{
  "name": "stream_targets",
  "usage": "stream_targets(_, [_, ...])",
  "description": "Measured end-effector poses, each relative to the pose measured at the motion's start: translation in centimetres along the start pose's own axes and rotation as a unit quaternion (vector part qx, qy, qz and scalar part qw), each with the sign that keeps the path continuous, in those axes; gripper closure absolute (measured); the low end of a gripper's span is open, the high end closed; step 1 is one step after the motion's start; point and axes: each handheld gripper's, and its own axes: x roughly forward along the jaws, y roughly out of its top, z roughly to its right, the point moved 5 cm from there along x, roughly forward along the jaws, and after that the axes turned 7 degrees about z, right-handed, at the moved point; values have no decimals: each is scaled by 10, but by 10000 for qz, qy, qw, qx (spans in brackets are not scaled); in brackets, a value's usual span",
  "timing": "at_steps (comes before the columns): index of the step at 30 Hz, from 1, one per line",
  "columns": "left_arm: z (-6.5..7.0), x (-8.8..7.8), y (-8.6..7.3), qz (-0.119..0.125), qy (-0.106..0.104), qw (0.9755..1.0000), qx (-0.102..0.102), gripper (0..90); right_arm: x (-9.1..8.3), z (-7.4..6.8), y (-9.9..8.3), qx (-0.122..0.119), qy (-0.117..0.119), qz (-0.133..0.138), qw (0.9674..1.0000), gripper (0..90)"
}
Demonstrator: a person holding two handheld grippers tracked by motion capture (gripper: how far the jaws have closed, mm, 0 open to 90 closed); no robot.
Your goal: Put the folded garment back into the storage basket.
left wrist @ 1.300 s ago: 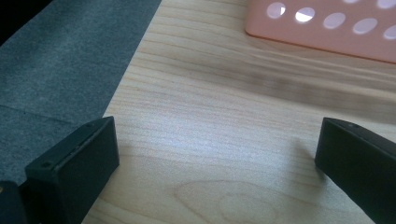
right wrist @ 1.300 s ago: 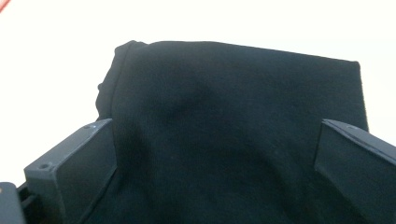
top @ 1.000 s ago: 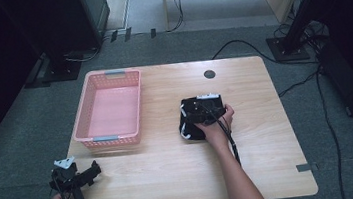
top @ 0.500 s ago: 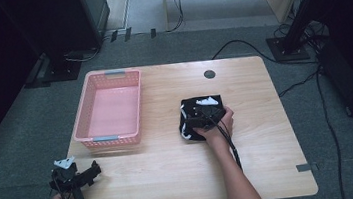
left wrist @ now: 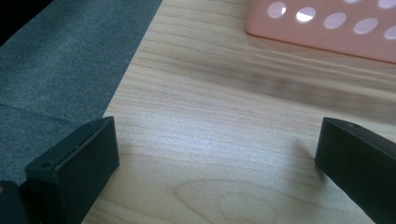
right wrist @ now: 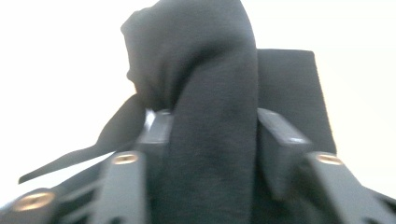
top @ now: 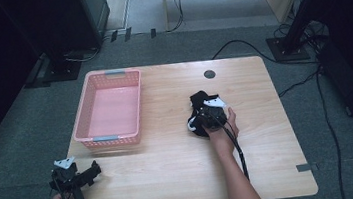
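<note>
Softly bunched black cloth sits pinched between right gripper jaws

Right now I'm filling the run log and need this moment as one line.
right gripper: shut on black cloth | left gripper: open, over table corner | pink basket: empty

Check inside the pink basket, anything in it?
Nothing visible: the pink basket shows a bare floor in the high view. The strip just behind its near wall is hidden. The black cloth lies on the table, pinched in the right gripper.
</note>
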Motion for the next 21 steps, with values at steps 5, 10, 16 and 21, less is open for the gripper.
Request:
stream_targets(5, [0, 0, 0, 2, 0, 10000, 1, 0, -1, 3, 0, 84, -99, 20, 9999, 653])
stream_targets(10, [0, 0, 0, 1, -1, 10000, 2, 0, -2, 2, -1, -235, -104, 25, 9997, 639])
stream_targets(16, [0, 0, 0, 2, 0, 10000, -1, 0, -2, 1, -1, -333, -111, 39, 9994, 665])
stream_targets(21, [0, 0, 0, 0, 0, 10000, 0, 0, -2, 2, -1, -262, -72, 47, 9996, 670])
